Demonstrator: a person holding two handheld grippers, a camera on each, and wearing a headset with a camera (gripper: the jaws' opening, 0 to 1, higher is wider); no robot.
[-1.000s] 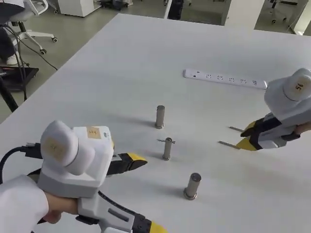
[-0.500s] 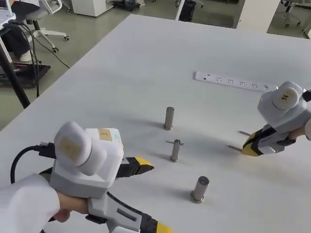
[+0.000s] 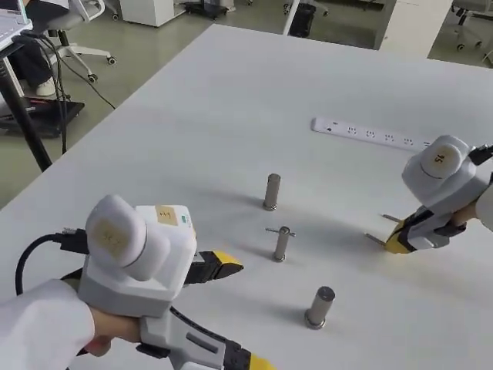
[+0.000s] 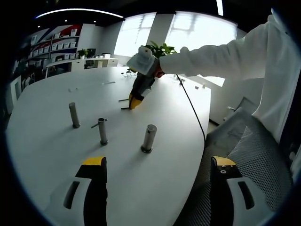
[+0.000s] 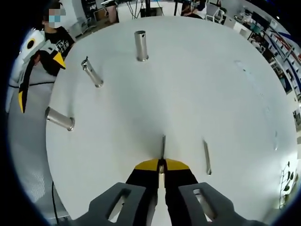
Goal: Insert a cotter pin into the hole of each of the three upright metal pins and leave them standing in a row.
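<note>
Right claw [image 5: 161,165] has advanced and now stands closed on a thin silver cotter pin [image 5: 162,147] lying on the white desk [image 5: 225,70]. Left claw [image 4: 157,162] gapes empty. Middle upright steel pin [image 3: 282,243] is fitted; two await.

A white tabletop [image 3: 231,100] stretches across an open-plan office, a white power strip [image 3: 375,133] lying flat towards its far side. Off the tabletop's left side, an office chair [image 3: 81,52] on a white caster base stands on the grey floor [image 3: 154,46], black cables [image 3: 60,92] trailing near it. In the left gripper view, a leafy potted plant [image 4: 162,48] sits before bright windows [image 4: 197,30], shelves [image 4: 61,43] line the far wall, and a grey mesh chair [image 4: 249,146] stands beside the tabletop's edge
</note>
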